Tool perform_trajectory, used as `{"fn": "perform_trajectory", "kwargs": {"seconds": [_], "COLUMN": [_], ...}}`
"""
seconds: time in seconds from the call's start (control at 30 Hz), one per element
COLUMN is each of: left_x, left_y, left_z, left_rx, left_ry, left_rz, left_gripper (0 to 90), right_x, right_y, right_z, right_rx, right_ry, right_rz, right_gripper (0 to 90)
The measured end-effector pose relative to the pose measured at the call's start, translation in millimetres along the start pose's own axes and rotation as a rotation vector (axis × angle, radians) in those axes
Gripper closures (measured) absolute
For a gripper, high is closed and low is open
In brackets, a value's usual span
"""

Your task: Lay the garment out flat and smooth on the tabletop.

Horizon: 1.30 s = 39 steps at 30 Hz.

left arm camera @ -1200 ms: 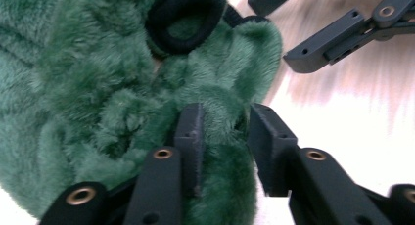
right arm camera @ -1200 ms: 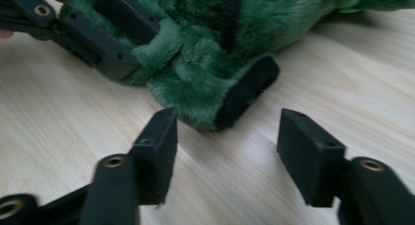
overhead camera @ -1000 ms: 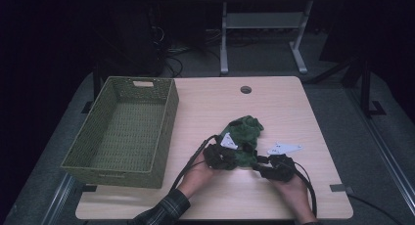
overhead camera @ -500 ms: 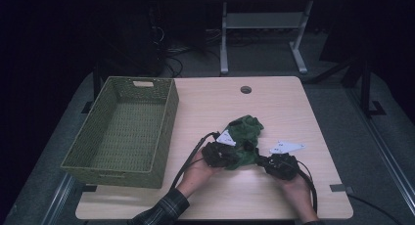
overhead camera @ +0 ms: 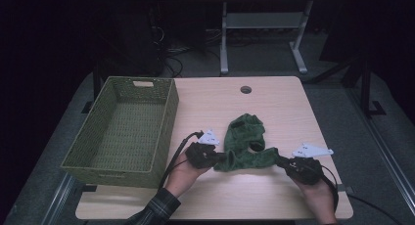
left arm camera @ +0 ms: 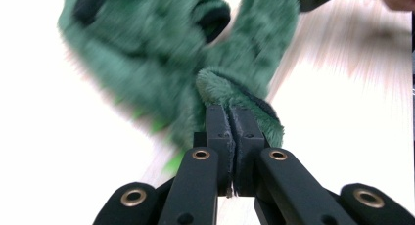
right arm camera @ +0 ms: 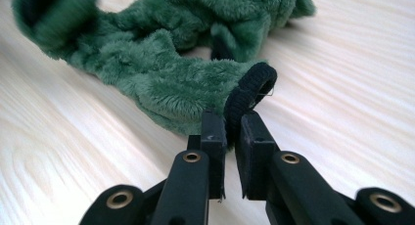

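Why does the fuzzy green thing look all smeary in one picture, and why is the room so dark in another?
In the left gripper view the green fleece garment is blurred and the table glares almost white. In the right gripper view the fleece near the jaws and the wood grain look sharp. In the high view the lit table stands out while the floor and room behind are very dark.

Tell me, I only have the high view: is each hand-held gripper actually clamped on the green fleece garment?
Observer: The left hand-held gripper is shut on a folded fleece edge of the green fleece garment.
Operator: And the right?
Observer: The right hand-held gripper pinches a black elastic cuff, not the fleece itself.
Operator: Is the cuff deep in the jaws?
Observer: No, most of its loop stands above the jaw tips.
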<state>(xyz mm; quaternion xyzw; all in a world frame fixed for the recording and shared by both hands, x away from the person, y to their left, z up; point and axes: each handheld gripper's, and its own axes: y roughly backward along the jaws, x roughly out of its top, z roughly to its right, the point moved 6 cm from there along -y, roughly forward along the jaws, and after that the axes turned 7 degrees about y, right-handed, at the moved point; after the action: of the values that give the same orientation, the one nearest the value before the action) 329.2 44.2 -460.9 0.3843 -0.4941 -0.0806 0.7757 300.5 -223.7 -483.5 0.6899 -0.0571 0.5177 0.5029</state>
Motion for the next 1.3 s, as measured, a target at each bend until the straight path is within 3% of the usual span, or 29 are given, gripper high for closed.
{"fn": "perform_trajectory", "kwargs": {"seconds": [0.13,0.27,0.4,0.5,0.57,0.67,0.8,0.83,0.9,1.1,1.3], "left_x": [-14.3,-25.6,-22.3,-18.0,-14.9,-6.4,3.9,5.3,6.8,9.2,-5.2], "left_y": [0.8,-5.6,-1.7,9.7,17.9,28.2,28.9,25.7,16.3,-15.5,-33.0], "left_z": [-4.2,-6.9,-6.7,-7.0,-5.7,-1.0,14.2,18.1,23.8,33.4,17.8], "left_rx": [0.015,0.047,0.097,0.117,0.139,0.132,0.036,0.001,-0.022,-0.081,-0.032], "left_ry": [0.014,-0.002,-0.026,-0.02,-0.03,-0.037,-0.02,-0.015,-0.024,-0.018,-0.007], "left_rz": [-0.03,-0.084,-0.068,-0.044,-0.031,-0.006,0.031,0.032,0.014,-0.021,-0.113], "left_gripper": [88.5,88.3,83.1,77.4,76.2,76.5,85.5,88.5,89.7,89.7,89.8], "right_x": [-12.7,-26.6,-32.0,-29.2,-26.9,-20.9,-12.9,-11.3,-7.7,-0.4,-9.5], "right_y": [11.8,15.7,13.3,16.6,20.8,26.6,26.2,24.4,19.6,3.8,-4.2], "right_z": [6.9,6.5,5.0,7.8,10.5,12.4,9.5,8.2,5.7,-0.8,-0.1], "right_rx": [-0.014,-0.016,-0.016,-0.028,-0.034,-0.039,-0.011,0.005,0.024,0.07,0.08], "right_ry": [-0.028,-0.037,-0.027,-0.029,-0.03,-0.029,-0.018,-0.017,-0.011,0.015,0.009], "right_rz": [-0.015,-0.057,-0.075,-0.058,-0.043,-0.019,-0.003,-0.006,-0.011,-0.026,-0.073], "right_gripper": [82.4,82.2,72.9,64.3,63.8,68.5,80.7,84.1,89.6,89.8,89.8]}}
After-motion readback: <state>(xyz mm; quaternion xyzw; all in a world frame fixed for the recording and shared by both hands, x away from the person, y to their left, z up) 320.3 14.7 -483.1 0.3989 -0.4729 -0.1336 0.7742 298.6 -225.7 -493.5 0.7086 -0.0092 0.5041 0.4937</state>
